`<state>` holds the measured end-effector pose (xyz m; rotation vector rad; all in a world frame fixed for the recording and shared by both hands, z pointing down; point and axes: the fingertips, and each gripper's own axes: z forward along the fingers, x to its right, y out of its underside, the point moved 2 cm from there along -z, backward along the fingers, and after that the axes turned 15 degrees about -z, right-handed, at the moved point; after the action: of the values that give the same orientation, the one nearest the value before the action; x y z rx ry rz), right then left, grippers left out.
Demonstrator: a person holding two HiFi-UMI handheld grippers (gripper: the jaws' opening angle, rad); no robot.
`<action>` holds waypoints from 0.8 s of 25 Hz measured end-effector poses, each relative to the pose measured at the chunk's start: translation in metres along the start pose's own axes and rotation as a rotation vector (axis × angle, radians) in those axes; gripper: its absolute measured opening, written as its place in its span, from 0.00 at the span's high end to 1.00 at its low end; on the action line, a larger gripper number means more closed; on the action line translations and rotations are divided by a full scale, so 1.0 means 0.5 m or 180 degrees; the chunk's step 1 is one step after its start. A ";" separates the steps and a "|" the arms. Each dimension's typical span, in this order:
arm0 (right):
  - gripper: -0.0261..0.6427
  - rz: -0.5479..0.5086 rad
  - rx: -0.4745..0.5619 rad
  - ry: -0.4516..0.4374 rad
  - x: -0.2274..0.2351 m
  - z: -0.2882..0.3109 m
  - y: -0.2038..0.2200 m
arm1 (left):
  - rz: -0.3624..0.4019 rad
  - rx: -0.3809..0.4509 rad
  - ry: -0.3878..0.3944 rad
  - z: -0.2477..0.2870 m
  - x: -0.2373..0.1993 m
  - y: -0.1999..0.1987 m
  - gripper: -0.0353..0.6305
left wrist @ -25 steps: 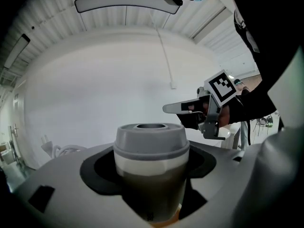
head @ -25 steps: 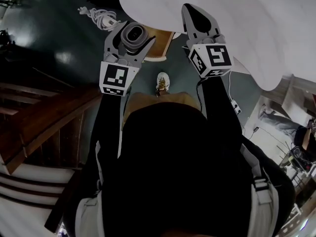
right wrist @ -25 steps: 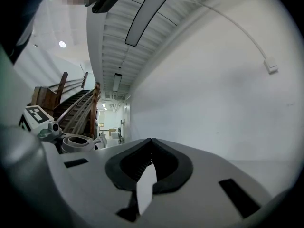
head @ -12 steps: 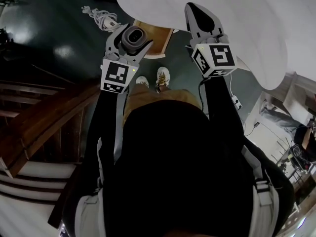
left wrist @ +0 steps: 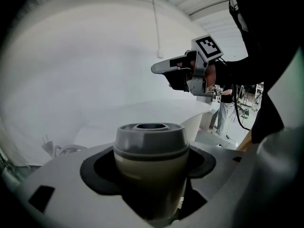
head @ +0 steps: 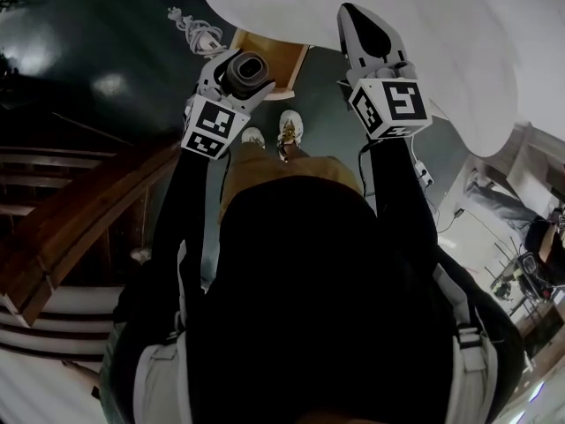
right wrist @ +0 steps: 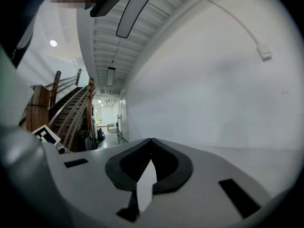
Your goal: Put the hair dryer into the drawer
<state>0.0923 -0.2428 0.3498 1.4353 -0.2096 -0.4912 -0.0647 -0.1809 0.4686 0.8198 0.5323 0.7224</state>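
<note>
— Grippers first: what is each one doing?

— The left gripper (head: 240,67) is clamping the hair dryer (left wrist: 151,148) by its barrel. The grey round end is pointing straight up out of the jaws, with the cream body sitting between the dark pads. The right gripper (right wrist: 151,144) is carrying nothing. Its jaws are meeting at the tips, with only pale background showing through the slit below them.

— And where is the hair dryer sitting relative to the drawer?

— In the head view it is hanging in the air over the dark floor (head: 106,51), outside the wooden drawer (head: 281,56) and just beside its open near corner. The drawer is poking out from under the white round table (head: 459,51).

— Anything else lying around?

— A white cable with a plug (head: 196,32) is lying coiled on the floor, left of the drawer. The person's white shoes (head: 289,135) are showing below the grippers. The right gripper is reaching out over the table's edge.
</note>
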 end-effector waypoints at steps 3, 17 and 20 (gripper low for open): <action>0.92 0.0007 -0.0037 0.0018 -0.002 0.004 0.005 | -0.0099 -0.0131 0.0017 0.015 -0.008 0.019 0.39; 0.92 0.0035 -0.0125 0.0002 -0.004 0.008 0.030 | -0.0534 -0.0872 -0.0006 0.083 -0.038 0.130 0.39; 0.92 0.0039 -0.0142 0.0010 -0.005 0.006 0.033 | -0.0535 -0.1004 0.0008 0.093 -0.044 0.153 0.39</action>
<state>0.0919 -0.2434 0.3668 1.3904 -0.2035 -0.4807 -0.0755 -0.1830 0.5602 0.4741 0.4685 0.6320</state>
